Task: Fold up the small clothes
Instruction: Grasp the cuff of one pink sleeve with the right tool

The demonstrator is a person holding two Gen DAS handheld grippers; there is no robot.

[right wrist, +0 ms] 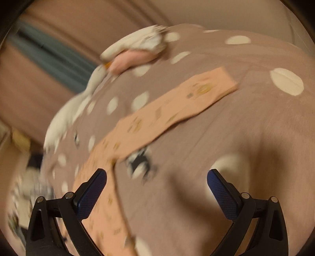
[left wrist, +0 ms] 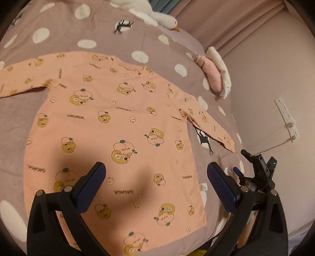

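Note:
A small peach long-sleeved shirt (left wrist: 118, 126) with yellow cartoon prints lies spread flat on the bed, sleeves out to both sides. My left gripper (left wrist: 156, 179) is open and empty, hovering above the shirt's lower hem. The right gripper shows in the left wrist view (left wrist: 259, 171) at the shirt's right side. In the blurred right wrist view my right gripper (right wrist: 157, 183) is open and empty above the bed, beside the shirt's right sleeve (right wrist: 177, 106), which stretches away to the upper right.
The bed has a mauve cover with white dots (left wrist: 137, 35). A white goose plush (left wrist: 157, 15) lies at the far edge. A pink and white folded bundle (left wrist: 214, 72) lies at the right. A wall with a power strip (left wrist: 287, 118) stands right of the bed.

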